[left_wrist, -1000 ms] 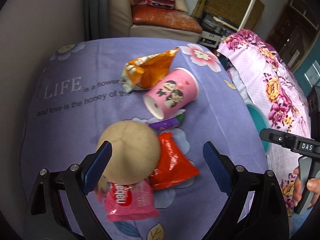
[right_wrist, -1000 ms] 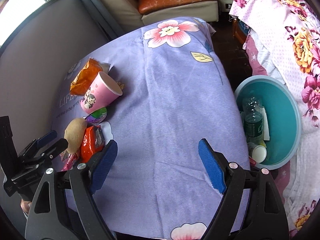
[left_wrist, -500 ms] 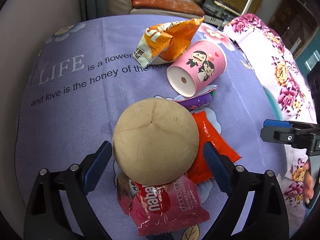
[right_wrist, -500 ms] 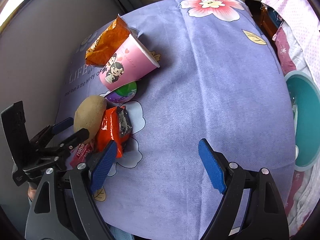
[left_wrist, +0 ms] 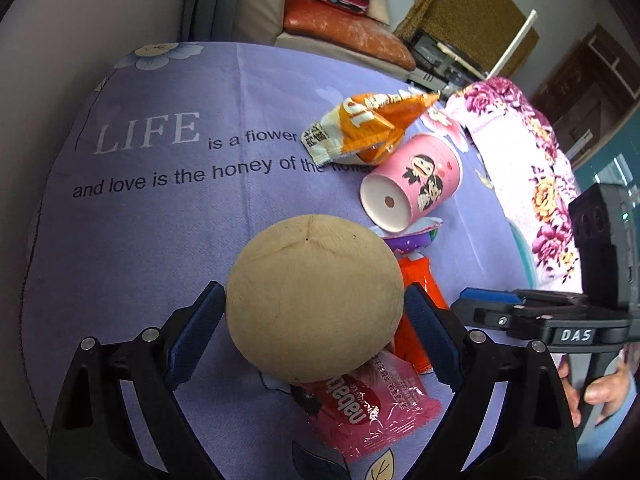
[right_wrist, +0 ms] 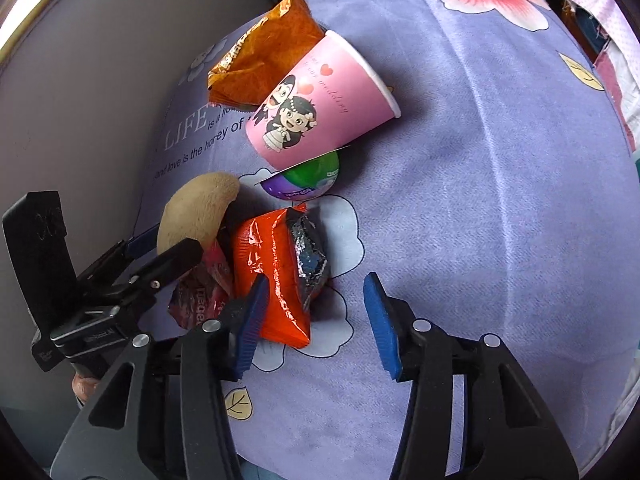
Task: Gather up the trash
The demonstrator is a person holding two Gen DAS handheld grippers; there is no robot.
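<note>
A tan round husk (left_wrist: 314, 296) lies on the purple tablecloth (left_wrist: 160, 240), on a pink snack wrapper (left_wrist: 368, 412). My left gripper (left_wrist: 312, 336) is open with its jaws on either side of the husk; contact is unclear. An orange-red packet (right_wrist: 276, 276) lies beside it, with a purple jelly cup (right_wrist: 308, 180), a pink paper cup (right_wrist: 320, 100) on its side and an orange chip bag (right_wrist: 264, 56) beyond. My right gripper (right_wrist: 316, 320) is open and empty, its left jaw at the packet's near edge. The husk (right_wrist: 196, 212) also shows in the right wrist view.
The table ends near a grey wall (left_wrist: 80, 40) on the left. A sofa with an orange cushion (left_wrist: 344, 32) stands behind. A floral bedspread (left_wrist: 532, 168) lies to the right. The right gripper's body (left_wrist: 560, 320) hovers close to the packet.
Both grippers moved in toward the trash pile. My left jaws now flank the husk. My right gripper came left to the orange-red packet and its jaws have narrowed.
</note>
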